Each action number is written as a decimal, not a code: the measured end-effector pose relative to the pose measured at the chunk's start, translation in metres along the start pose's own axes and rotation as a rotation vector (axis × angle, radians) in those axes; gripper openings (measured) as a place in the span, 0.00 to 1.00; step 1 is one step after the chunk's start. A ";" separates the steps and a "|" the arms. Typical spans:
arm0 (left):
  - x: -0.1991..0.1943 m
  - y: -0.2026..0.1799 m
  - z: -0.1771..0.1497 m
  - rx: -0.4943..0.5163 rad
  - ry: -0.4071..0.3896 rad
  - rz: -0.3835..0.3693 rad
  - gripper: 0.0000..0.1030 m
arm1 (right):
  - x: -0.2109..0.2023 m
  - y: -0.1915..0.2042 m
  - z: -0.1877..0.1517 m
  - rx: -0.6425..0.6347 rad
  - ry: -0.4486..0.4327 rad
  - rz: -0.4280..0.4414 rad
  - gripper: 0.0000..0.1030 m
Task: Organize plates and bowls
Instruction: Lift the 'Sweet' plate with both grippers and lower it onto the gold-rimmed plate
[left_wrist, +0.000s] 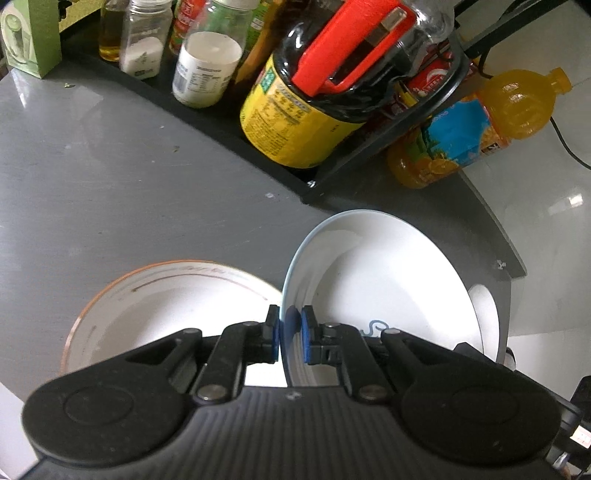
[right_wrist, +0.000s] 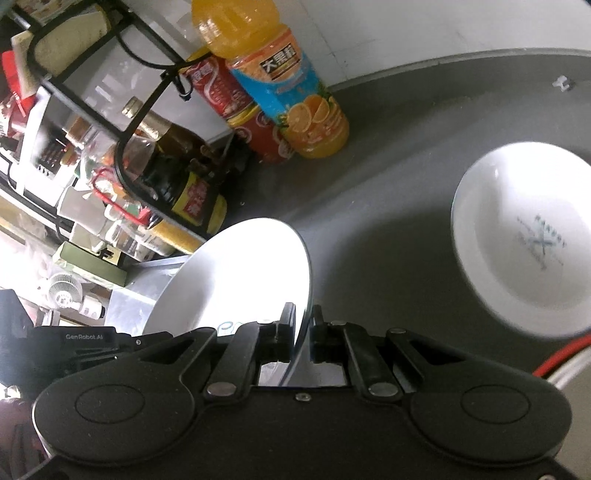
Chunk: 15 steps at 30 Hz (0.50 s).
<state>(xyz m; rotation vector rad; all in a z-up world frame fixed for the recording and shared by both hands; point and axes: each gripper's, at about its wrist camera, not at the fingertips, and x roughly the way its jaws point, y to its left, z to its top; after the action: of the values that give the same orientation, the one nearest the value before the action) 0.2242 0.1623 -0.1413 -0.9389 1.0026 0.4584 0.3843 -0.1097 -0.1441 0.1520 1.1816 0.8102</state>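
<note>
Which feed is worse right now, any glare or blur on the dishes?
Right wrist view: the plate in the right gripper is blown out white, its surface unreadable; the bowl is smeared along its lower rim. Left wrist view: evenly lit, plate in the left gripper sharp; only the fisheye bends the counter edge.

White plate (left_wrist: 388, 280) tilted on edge; orange-rimmed plate (left_wrist: 155, 310) flat beside.

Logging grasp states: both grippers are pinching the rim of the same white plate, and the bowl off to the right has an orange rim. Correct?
Not quite. In the right wrist view the bowl is plain white with grey print inside. The orange-rimmed dish lies left, in the left wrist view. Both grippers pinch the white plate.
</note>
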 end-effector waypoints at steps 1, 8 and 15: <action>-0.002 0.003 -0.001 0.006 0.001 -0.001 0.09 | 0.000 0.002 -0.004 0.005 -0.003 -0.001 0.07; -0.013 0.026 -0.004 0.024 0.014 0.001 0.09 | 0.002 0.017 -0.025 0.017 0.000 0.000 0.07; -0.021 0.049 -0.010 0.026 0.028 0.010 0.09 | 0.009 0.031 -0.045 0.011 0.013 -0.003 0.07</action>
<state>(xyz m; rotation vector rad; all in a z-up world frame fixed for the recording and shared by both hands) 0.1739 0.1828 -0.1470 -0.9194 1.0371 0.4409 0.3316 -0.0950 -0.1532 0.1543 1.1990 0.8027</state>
